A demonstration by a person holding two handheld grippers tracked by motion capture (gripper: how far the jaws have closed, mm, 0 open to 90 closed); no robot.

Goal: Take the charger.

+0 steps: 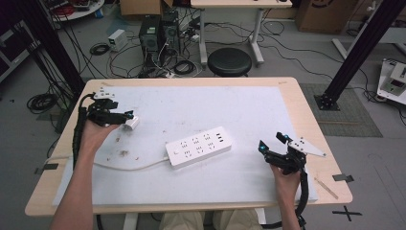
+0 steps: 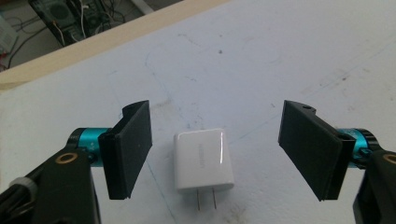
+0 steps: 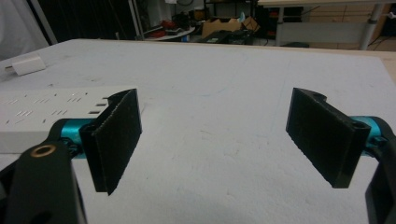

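Note:
A small white plug-in charger (image 2: 203,160) lies flat on the white mat (image 1: 239,110), its two prongs pointing toward the camera of my left gripper (image 2: 217,126). That gripper is open, one jaw on each side of the charger, neither touching it. From above, the charger (image 1: 132,123) sits at the tip of the left gripper (image 1: 125,120) at the table's left. A white power strip (image 1: 201,146) lies in the middle of the mat. My right gripper (image 1: 272,142) hovers open to the right of the strip, empty. In its own view, the right gripper (image 3: 215,116) shows the power strip (image 3: 46,116) at left and the charger (image 3: 28,65) far off.
The strip's white cord (image 1: 129,166) runs left across the mat toward the left forearm. Small crumbs (image 1: 123,153) dot the mat near it. The wooden table edge (image 1: 306,124) borders the mat. A black stool (image 1: 230,61) and cables sit on the floor beyond.

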